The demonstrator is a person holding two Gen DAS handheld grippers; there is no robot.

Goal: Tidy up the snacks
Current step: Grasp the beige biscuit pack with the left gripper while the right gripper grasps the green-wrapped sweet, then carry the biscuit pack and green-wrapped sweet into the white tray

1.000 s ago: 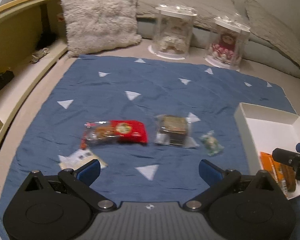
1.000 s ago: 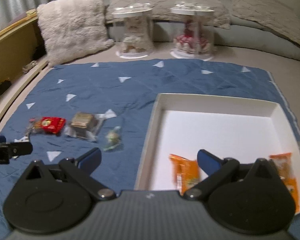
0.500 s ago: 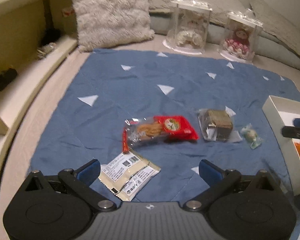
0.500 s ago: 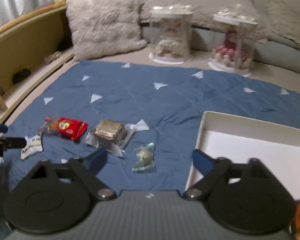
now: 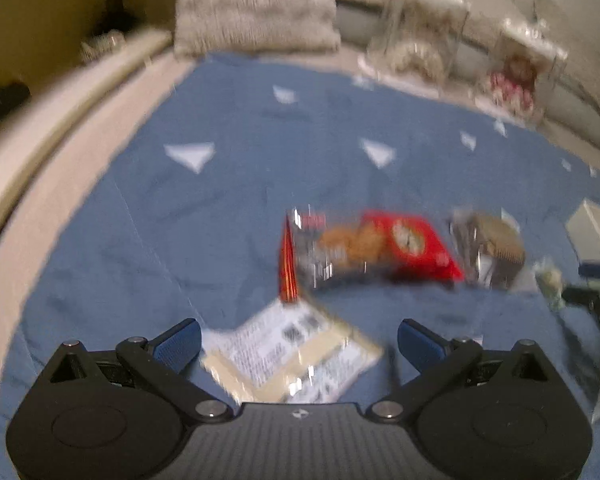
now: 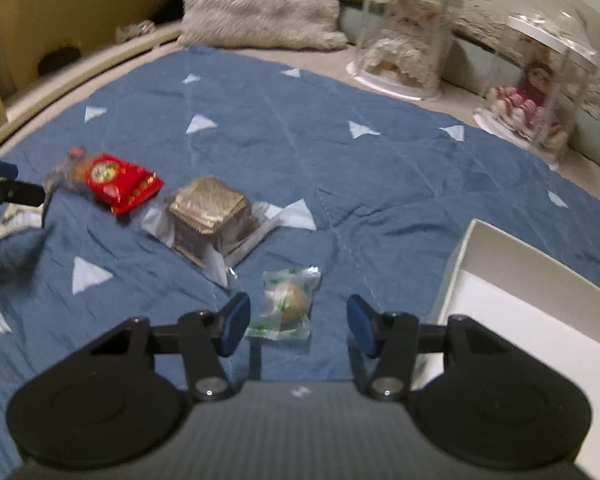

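- Blue blanket point(image 6: 300, 128) is the landmark — white box point(image 6: 512, 292) at its right edge.
- Right gripper point(image 6: 296, 322), jaws just closing but clear, straddles the small green-wrapped sweet point(image 6: 286, 304) near that box — light, crinkly; pinch the lump.
- Left gripper point(image 5: 298, 344), fingers spread wide, frames the flat white packet point(image 5: 292, 356) at the blanket's near-left.

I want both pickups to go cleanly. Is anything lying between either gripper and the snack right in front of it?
Nothing visible. The right gripper has its jaws apart around the small green-and-white wrapped sweet, having just been closing, pads not touching it. The left gripper is open over the flat white packet, with only blue cloth around.
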